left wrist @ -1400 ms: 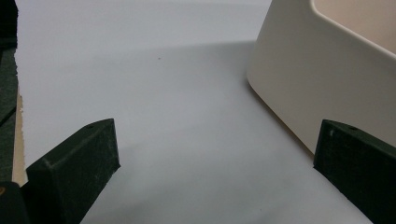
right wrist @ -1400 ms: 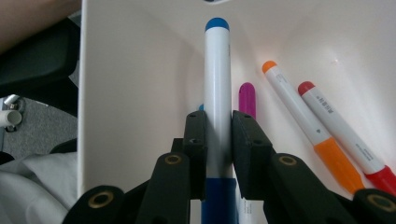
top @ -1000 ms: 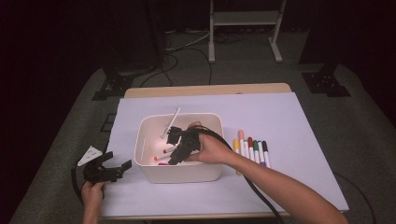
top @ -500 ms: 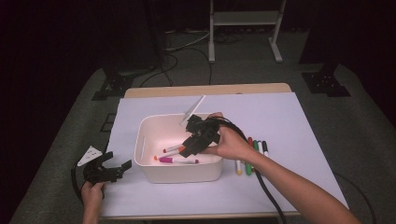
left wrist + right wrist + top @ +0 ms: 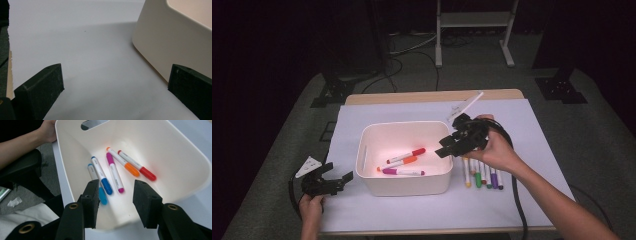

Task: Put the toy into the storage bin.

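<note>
The right gripper is hovering with jaws apart and empty; the markers are lying just below it, their long axes pointing toward the counter's near edge.

Right gripper open-fingered above white bin
</note>
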The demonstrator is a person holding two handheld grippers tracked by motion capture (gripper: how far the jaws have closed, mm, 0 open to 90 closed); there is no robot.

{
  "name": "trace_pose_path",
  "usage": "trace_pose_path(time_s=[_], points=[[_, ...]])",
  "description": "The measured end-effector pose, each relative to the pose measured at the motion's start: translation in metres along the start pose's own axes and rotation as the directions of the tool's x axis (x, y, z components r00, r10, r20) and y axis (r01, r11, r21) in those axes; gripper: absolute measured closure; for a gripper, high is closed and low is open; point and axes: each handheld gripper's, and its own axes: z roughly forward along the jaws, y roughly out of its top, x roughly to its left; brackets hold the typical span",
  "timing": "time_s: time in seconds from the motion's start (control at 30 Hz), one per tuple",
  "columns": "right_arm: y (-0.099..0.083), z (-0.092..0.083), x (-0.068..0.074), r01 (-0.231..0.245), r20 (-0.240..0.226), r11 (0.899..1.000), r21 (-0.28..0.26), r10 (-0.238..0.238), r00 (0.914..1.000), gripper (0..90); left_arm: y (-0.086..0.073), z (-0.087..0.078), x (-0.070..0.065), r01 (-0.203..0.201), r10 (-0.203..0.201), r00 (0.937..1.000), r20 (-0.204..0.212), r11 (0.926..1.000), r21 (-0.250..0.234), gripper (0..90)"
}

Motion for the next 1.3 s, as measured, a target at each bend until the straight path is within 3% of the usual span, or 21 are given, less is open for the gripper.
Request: trace_pose_path(time_s=[0.27, 0.6, 0.9, 1.1, 1.3], points=[[-0.041, -0.028, -0.019, -0.087, 0.056, 0.996, -0.033, 0.089, 0.9945, 55.2, 0.0, 0.0, 0.0, 0.002, -0.002, 1.0, -0.001, 1.0, 0.0, 0.0], [-0.082, -0.036, -0.044, -0.182, 0.108, 0.982, -0.052, 0.187, 0.9765, 54.9, 0.0, 0.0, 0.0, 0.0, 0.0, 1.0, -0.007, 1.0, -0.001, 0.0], [-0.117, -0.036, -0.061, -0.266, 0.144, 0.962, -0.069, 0.273, 0.9511, 54.8, 0.0, 0.0, 0.0, 0.003, -0.003, 1.0, -0.004, 1.0, 0.002, 0.0], [-0.139, -0.031, -0.067, -0.297, 0.175, 0.954, -0.051, 0.301, 0.9374, 56.0, 0.0, 0.0, 0.0, 0.001, -0.001, 1.0, -0.006, 1.0, -0.003, 0.0], [-0.166, -0.02, -0.074, -0.344, 0.216, 0.939, -0.031, 0.342, 0.9145, 57.7, 0.0, 0.001, 0.0, 0.003, -0.003, 1.0, -0.007, 1.0, 0.001, 0.0]])
